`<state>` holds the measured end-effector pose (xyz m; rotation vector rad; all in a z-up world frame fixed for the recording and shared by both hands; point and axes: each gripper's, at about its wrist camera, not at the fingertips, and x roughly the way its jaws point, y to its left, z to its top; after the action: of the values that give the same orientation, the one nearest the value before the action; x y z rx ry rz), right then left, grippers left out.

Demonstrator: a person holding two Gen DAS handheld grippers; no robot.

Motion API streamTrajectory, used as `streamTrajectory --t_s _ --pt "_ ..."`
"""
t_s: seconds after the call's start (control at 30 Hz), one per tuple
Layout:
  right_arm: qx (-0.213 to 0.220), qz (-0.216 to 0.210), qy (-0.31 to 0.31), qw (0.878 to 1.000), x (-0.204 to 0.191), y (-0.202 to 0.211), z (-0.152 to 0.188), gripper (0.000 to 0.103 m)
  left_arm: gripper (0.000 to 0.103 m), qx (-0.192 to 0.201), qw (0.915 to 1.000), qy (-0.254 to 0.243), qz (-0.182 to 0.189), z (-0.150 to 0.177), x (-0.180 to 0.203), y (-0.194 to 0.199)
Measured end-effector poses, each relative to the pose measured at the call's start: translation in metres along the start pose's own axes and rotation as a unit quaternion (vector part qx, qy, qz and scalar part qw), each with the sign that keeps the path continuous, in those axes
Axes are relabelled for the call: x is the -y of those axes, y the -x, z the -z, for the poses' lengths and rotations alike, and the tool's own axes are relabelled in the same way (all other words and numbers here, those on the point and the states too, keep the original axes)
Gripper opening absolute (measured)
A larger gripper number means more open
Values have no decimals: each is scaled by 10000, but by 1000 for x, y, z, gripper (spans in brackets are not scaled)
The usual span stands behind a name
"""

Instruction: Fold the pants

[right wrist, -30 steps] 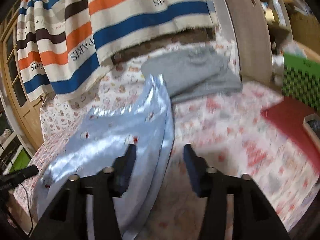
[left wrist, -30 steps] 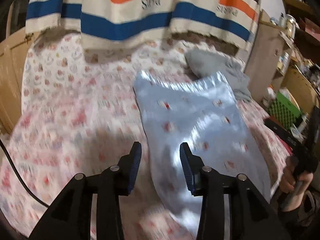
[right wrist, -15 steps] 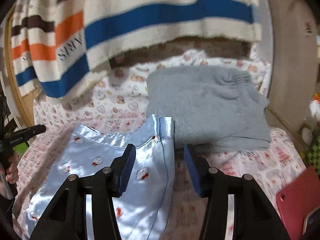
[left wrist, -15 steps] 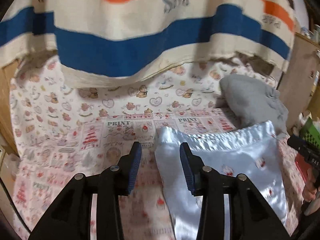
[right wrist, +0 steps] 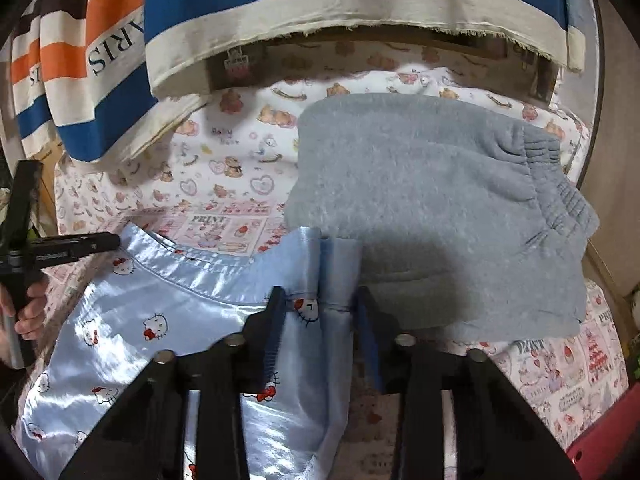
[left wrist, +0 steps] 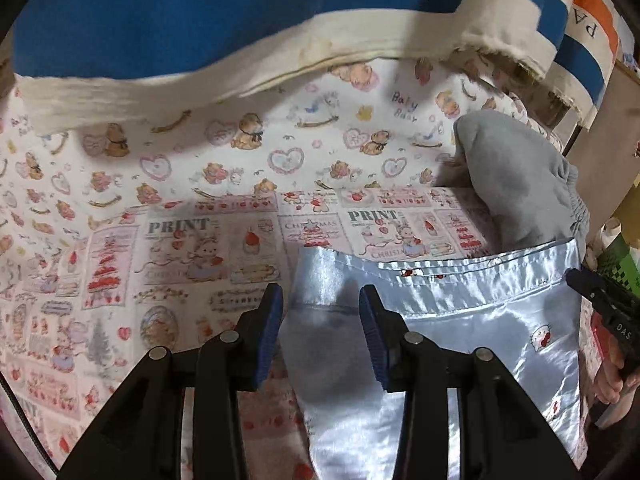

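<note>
Pale blue satin pants (left wrist: 480,320) with a cat print lie flat on the printed bed sheet (left wrist: 160,240). My left gripper (left wrist: 320,316) stands open low over their far left corner, with the cloth lying between the blue pads. My right gripper (right wrist: 320,308) is at the far right corner of the pants (right wrist: 160,312), its jaws closing. The cloth there is bunched up into a ridge between the pads. Each gripper shows in the other's view: the right one (left wrist: 600,304) at the right edge, the left one (right wrist: 80,246) at the left, each held by a hand.
Folded grey sweatpants (right wrist: 440,220) lie just behind the right corner, touching the satin edge. A striped blanket (left wrist: 240,20) hangs over the back of the bed. A red flat item (right wrist: 600,452) lies at the lower right, and wooden furniture (right wrist: 616,120) stands to the right.
Both grippers have travelled forward along the pants to their far edge. The right jaws have narrowed and now pinch the corner cloth; the left jaws keep the same gap.
</note>
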<state>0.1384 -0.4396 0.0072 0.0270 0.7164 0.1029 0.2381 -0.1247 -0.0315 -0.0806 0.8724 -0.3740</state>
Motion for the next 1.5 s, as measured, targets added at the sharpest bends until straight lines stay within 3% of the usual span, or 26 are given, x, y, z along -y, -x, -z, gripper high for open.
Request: streamTrajectory --t_s 0.07,0.13,0.47,0.5,0.53,0.6,0.73,0.9,1.13,1.3,1.5 --pt "-4 -31 -81 10000 4 -1 -1 11 38 -80 9999 33 111 -2 -1 -7" --pt "-12 -25 -162 9999 8 -3 -2 6 38 -117 9998 44 120 -4 -1 -11" --pt "44 394 24 9992 10 -1 -3 4 38 -219 9993 80 293 -6 2 -25" --pt "46 415 43 9991 9 -2 -3 4 35 -217 9994 62 264 -5 3 -26" --pt "44 426 48 9991 9 -2 -3 4 15 -209 9995 32 238 -5 4 -28" --pt "44 399 23 9992 9 -2 -3 4 4 -163 9997 -53 159 -4 7 -28" --pt "84 309 106 9994 1 4 -4 4 3 277 9993 -233 -120 -4 12 -7" --pt "468 246 712 9961 -28 21 -11 4 3 805 9956 -279 -389 -11 7 42" --pt "971 -249 724 9923 -64 41 -33 4 3 1426 9858 -273 -848 -15 -14 120" --pt "1078 -365 801 9903 -98 37 -50 4 3 1591 9818 -148 -1025 -17 -29 148" --pt "912 -210 520 9942 -98 5 -58 4 4 1390 9862 66 -902 -15 -42 121"
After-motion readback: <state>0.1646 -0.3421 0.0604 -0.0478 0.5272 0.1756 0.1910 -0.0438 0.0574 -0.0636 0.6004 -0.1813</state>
